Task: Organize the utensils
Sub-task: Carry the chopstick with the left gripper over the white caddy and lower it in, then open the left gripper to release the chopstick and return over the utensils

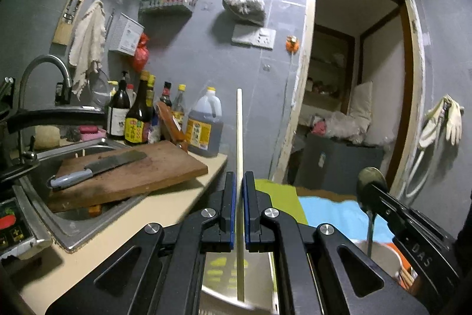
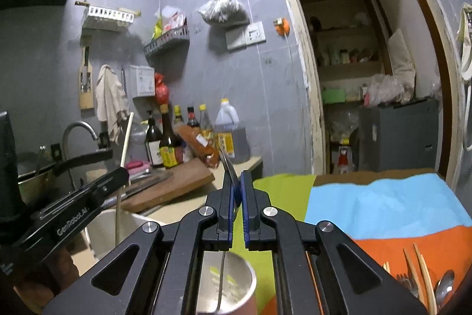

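Presently the left gripper (image 1: 239, 182) is clamped on a pale wooden chopstick (image 1: 239, 132), upright, its lower end over a steel cup (image 1: 218, 285) beneath. Right gripper (image 2: 237, 182) pinches a metal spoon (image 2: 228, 164), handle hanging into a steel cup (image 2: 236, 282) below.

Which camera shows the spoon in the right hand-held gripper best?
The left wrist view: the spoon shows its whole bowl and stem, side on. The right wrist view shows it only edge-on between the pads, its handle hanging into the metal cup.
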The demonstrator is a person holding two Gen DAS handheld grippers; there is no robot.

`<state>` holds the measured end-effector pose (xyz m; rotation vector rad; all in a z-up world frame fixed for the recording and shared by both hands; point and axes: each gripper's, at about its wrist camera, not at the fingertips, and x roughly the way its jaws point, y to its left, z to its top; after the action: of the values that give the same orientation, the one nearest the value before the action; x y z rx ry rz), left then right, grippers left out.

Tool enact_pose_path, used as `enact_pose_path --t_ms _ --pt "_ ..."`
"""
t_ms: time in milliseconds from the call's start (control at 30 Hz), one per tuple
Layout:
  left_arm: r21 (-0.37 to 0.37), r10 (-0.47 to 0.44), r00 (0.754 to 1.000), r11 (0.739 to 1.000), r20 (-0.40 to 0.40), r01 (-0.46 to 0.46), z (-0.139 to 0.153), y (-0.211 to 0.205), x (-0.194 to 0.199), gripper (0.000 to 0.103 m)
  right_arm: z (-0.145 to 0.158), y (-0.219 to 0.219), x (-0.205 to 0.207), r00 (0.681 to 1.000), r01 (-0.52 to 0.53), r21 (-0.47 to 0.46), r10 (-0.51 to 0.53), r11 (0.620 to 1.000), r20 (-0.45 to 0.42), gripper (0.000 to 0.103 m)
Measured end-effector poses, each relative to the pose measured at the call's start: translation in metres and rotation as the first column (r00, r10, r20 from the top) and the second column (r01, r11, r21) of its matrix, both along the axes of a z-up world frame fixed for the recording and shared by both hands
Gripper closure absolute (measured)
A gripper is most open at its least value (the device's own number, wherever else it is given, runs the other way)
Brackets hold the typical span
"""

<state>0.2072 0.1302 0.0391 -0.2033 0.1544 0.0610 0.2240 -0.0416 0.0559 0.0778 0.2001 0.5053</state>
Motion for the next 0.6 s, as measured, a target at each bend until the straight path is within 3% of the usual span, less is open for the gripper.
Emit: enact_pose_path --t_ms 100,233,400,600 --pt "0.004 -0.022 0.999 1.000 -0.034 0.022 -0.003 -0.002 0.001 0.100 -0.002 -0.001 -0.001 0.999 -0.019 -0.006 0.019 1.000 -0.031 0.097" --pt "-0.004 -0.028 0.997 1.000 -0.077 0.027 -0.010 0.000 0.002 0.099 -0.004 -0.005 -0.001 0.995 -0.060 0.020 0.061 0.998 -0.075 0.085" --pt "-0.034 -0.051 0.995 0.998 -0.090 0.048 -0.011 0.003 -0.006 0.097 -0.005 -0.010 0.000 0.990 -0.088 0.054 0.094 0.995 -0.109 0.084" --pt "-0.058 -0.075 0.994 0.996 -0.075 0.070 0.005 0.000 -0.019 0.081 0.006 -0.014 -0.007 0.990 -0.100 0.072 0.107 0.992 -0.092 0.076"
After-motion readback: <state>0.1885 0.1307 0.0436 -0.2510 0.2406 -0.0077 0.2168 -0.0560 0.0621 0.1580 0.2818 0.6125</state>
